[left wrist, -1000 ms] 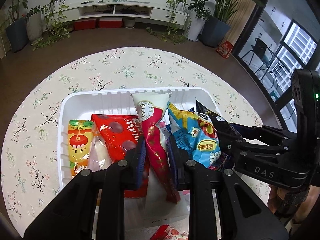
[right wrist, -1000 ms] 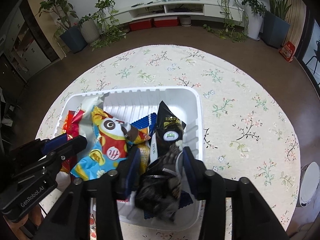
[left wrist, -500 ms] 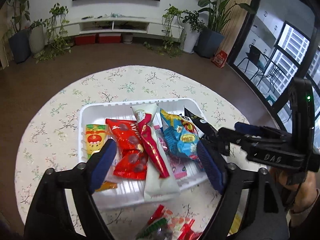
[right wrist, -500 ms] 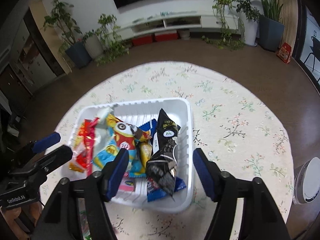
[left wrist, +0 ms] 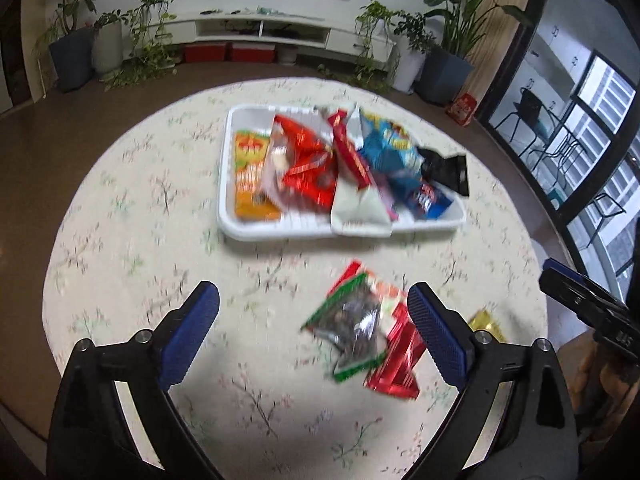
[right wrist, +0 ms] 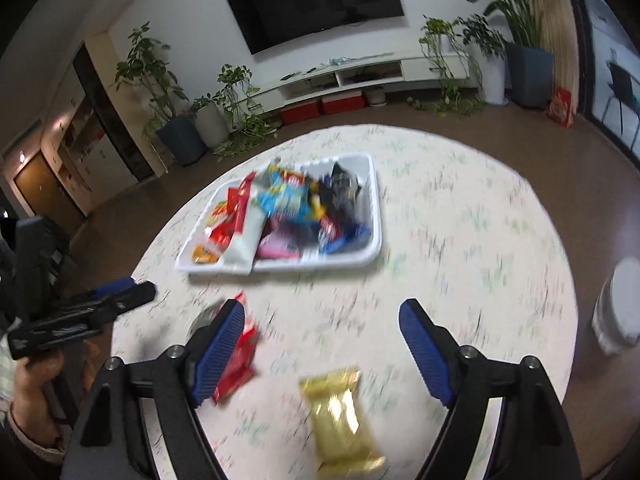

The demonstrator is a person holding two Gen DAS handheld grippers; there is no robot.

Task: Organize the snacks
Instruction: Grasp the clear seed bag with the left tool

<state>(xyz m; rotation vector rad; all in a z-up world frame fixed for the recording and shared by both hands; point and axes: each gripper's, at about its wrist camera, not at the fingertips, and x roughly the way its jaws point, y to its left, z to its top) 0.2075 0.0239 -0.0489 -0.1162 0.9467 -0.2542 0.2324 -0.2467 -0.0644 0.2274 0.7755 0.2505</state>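
A white tray [left wrist: 228, 216] full of several snack packets stands on the round floral table; it also shows in the right wrist view [right wrist: 372, 216]. My left gripper [left wrist: 314, 326] is open and empty, well back from the tray. A green-edged packet [left wrist: 352, 328] and a red packet [left wrist: 398, 364] lie on the table near its right finger. My right gripper [right wrist: 322, 346] is open and empty. A gold packet [right wrist: 340, 412] lies on the table between its fingers, and the red packet [right wrist: 236, 364] lies by its left finger.
The table's floral cloth [left wrist: 132, 208] spreads around the tray. A white round container [right wrist: 616, 308] stands beyond the table's right edge. Plants, a TV unit and a window wall ring the room. Each gripper shows at the other view's edge [left wrist: 588, 312] [right wrist: 80, 316].
Both grippers let go of the packets in the tray, opened wide and pulled back and up from the tray. Loose packets on the near table have come into view.
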